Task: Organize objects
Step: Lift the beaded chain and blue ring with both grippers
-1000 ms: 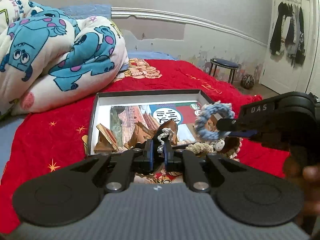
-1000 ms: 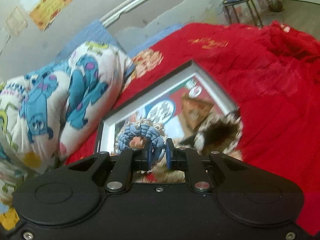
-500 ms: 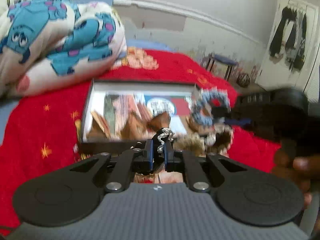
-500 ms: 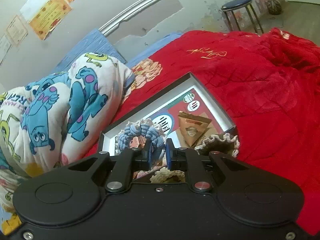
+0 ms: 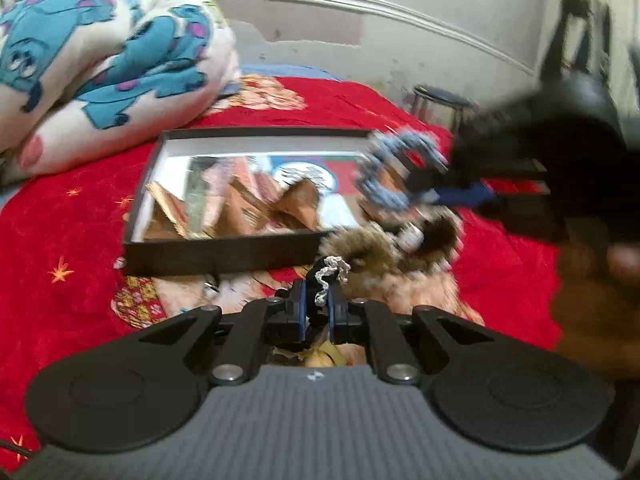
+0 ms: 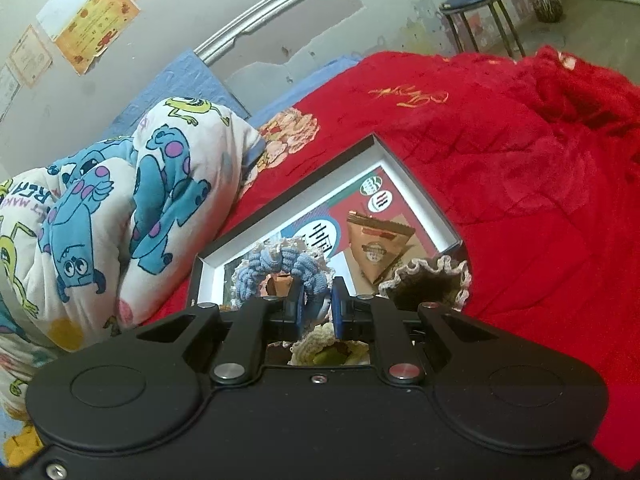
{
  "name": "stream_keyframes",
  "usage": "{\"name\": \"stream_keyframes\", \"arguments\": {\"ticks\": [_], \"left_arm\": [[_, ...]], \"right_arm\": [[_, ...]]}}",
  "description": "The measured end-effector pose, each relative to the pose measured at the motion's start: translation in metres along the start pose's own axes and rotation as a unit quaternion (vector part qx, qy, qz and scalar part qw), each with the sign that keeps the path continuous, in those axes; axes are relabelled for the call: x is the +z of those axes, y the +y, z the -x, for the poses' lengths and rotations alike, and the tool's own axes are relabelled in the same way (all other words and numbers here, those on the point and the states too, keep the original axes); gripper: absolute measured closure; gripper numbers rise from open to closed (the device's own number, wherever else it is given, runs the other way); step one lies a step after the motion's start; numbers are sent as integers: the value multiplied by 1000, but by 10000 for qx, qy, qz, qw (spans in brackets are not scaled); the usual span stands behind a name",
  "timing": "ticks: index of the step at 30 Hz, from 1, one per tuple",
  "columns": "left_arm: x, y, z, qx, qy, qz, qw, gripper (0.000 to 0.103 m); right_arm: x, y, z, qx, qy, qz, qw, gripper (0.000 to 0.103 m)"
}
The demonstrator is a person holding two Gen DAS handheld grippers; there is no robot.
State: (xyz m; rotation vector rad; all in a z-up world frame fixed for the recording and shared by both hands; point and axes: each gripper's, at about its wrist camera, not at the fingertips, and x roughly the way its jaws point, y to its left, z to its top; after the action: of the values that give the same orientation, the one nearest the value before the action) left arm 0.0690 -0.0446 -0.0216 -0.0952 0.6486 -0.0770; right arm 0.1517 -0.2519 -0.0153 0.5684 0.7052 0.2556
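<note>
My left gripper (image 5: 318,300) is shut on a small black scrunchie with white lace trim (image 5: 330,272), low over the red blanket in front of the black box (image 5: 224,250). In the right wrist view my right gripper (image 6: 316,300) is shut on a blue knitted scrunchie (image 6: 280,266), held above the box's (image 6: 416,188) near corner. The left wrist view shows that right gripper (image 5: 420,190) with the blue scrunchie (image 5: 384,176) at the box's right end, blurred. Brown triangular packets (image 6: 376,248) lie inside the box. Brown frilled scrunchies (image 5: 384,248) sit by its corner.
A monster-print duvet (image 5: 100,60) is piled at the back left of the red blanket (image 6: 520,160). A brown scrunchie with a cream frill (image 6: 428,280) lies by the box. A blue-topped stool (image 6: 476,0) stands by the wall. A hand (image 5: 592,300) grips the right tool.
My left gripper has drawn back and sunk, off the box to the blanket in front of it, still gripping the black scrunchie. The right gripper has hardly moved with the blue scrunchie.
</note>
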Motion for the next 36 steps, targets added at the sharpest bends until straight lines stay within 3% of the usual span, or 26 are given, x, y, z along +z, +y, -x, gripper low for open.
{"name": "stream_keyframes", "arguments": {"ticks": [6,15,19,26,32,36], "left_arm": [[17,21,-16,321,243,383,9985,90],[16,28,-19,553,418,305,9971,90],[18,31,-13,468,272,368,9979,90],[31,41,3,179,-333,605,9974,90],[47,54,8,88,-440,895,9950,90],[62,56,8,212,-664,712,9950,90]], "right_arm": [[-1,5,-11,46,94,163,9998,89],[-11,20,-19,69,153,481,9987,89],[-12,27,-25,95,51,630,9980,89],[-12,48,-26,-11,-412,1235,9915,89],[-2,54,-18,342,-659,1381,9876,89],[6,50,-22,591,-614,1245,9886,89]]}}
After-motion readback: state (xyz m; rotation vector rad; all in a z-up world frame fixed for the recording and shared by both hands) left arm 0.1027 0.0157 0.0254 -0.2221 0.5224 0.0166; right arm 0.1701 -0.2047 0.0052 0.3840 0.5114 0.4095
